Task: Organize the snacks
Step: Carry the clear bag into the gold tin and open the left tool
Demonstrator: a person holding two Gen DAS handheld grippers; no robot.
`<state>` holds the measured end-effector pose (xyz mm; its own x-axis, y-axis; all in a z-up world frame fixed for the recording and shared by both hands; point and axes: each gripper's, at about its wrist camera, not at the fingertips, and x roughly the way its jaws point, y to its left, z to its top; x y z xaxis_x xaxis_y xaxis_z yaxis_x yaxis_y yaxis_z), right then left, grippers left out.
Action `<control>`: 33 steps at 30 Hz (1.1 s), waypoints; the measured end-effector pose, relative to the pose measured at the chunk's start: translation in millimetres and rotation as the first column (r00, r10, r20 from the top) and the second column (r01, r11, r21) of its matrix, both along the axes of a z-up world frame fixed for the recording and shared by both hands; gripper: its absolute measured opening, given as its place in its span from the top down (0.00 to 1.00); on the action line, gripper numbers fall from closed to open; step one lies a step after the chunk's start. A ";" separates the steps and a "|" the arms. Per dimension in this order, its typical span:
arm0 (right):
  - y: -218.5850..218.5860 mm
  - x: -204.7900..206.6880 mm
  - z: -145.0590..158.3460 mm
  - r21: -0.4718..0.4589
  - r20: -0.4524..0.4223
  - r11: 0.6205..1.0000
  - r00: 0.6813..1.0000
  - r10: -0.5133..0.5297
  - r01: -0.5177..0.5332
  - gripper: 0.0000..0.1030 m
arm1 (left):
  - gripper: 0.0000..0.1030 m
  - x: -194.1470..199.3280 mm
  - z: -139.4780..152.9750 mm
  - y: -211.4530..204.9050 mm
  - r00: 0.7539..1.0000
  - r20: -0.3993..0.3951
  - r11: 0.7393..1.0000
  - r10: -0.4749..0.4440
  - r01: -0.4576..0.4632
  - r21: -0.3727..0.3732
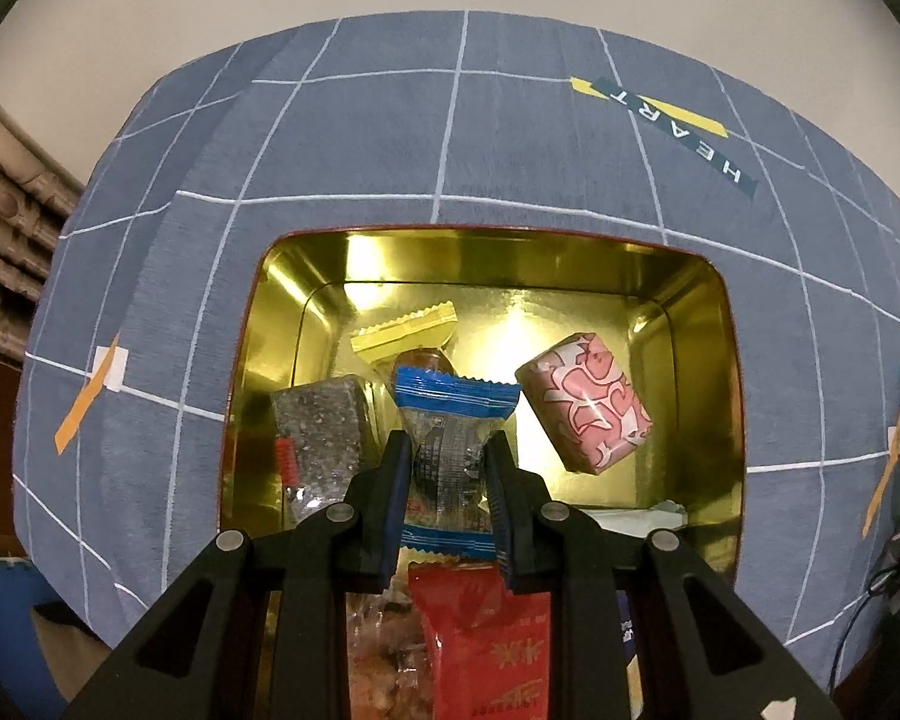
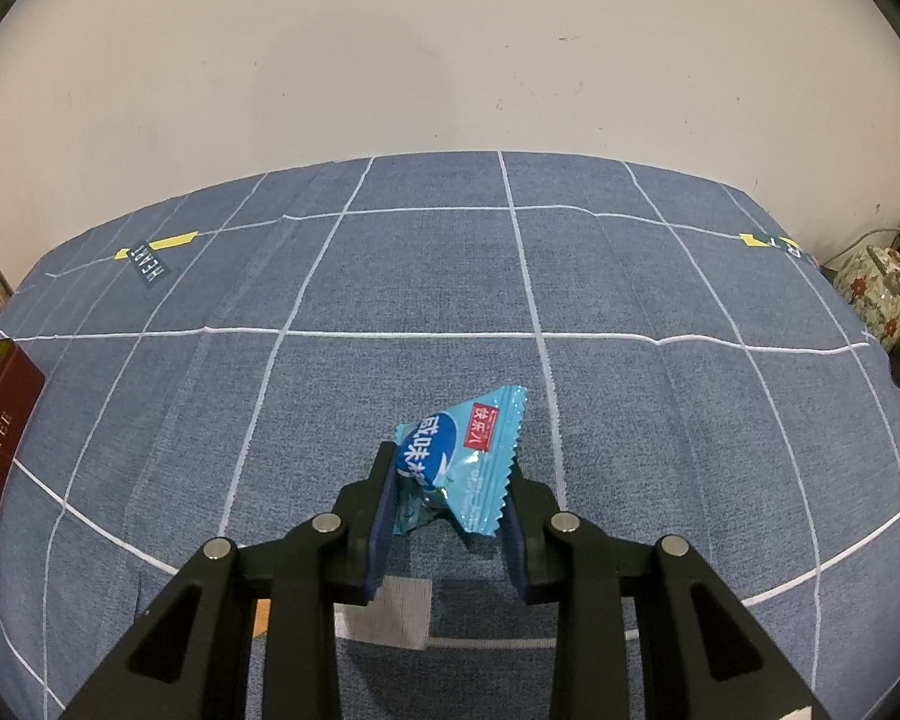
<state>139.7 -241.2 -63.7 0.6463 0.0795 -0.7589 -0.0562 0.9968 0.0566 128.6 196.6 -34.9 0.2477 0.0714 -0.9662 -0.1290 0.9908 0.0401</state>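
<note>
Overhead, left hand-held gripper pinches blue-edged candy above gold tin; right hand-held gripper apparently clamps teal candy.

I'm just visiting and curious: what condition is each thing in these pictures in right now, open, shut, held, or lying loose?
Left gripper: shut on the blue-edged clear packet, above the tin.
Right gripper: shut on the light blue candy, above the cloth.
Gold tin: open, lid off.
Pink wrapped cube: loose in the tin, tilted.
Silver speckled packet: loose in the tin.
Yellow wrapper: lying at the tin's back.
</note>
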 end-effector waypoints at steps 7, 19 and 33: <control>-0.6 0.6 -0.2 -0.002 0.000 1.000 1.000 0.001 -0.001 0.70 | 0.78 2.6 -3.9 2.0 1.000 -0.011 1.000 0.002 -0.002 -0.004; 0.1 0.6 -0.4 -0.004 0.000 1.000 1.000 0.003 -0.003 0.70 | 0.76 3.9 -0.4 -2.0 1.000 -0.013 1.000 -0.009 0.009 -0.014; 0.6 0.3 -0.5 -0.009 -0.001 1.000 1.000 0.005 -0.005 0.70 | 0.66 -27.6 53.9 -14.4 0.991 0.131 1.000 -0.017 0.014 0.022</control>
<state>139.9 -240.5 -64.2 0.6451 0.0757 -0.7603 -0.0611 0.9970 0.0475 101.0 182.2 19.0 0.3734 0.0867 -0.9236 -0.1192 0.9918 0.0450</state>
